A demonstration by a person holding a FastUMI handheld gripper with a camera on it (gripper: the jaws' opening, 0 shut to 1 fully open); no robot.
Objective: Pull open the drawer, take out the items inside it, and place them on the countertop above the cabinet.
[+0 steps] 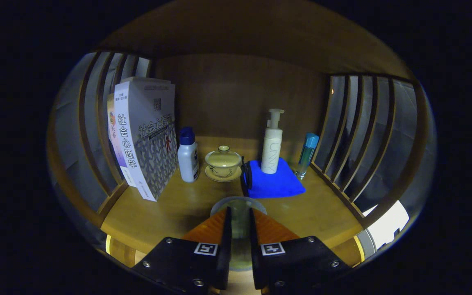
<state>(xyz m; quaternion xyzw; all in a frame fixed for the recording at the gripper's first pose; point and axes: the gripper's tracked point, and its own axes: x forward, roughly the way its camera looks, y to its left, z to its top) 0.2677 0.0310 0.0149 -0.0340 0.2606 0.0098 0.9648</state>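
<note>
While the gripper (240, 229) grips a clear glass (239, 213) by its wall over the countertop (170, 209), treat it as rigid, slippery, fragile; it appears empty, so probably light.

My gripper (240, 223) pinches a clear glass (239, 211) between both fingers, held above the wooden countertop (170, 209). At twelve o'clock sits a lidded teacup (223, 162) on its saucer. At eleven stand a small white bottle (188, 155) and, beyond it, upright books (148, 139). At one o'clock a pump bottle (272, 143) stands on a blue cloth (275, 184), with a teal-capped bottle (307, 155) just beside it.
</note>
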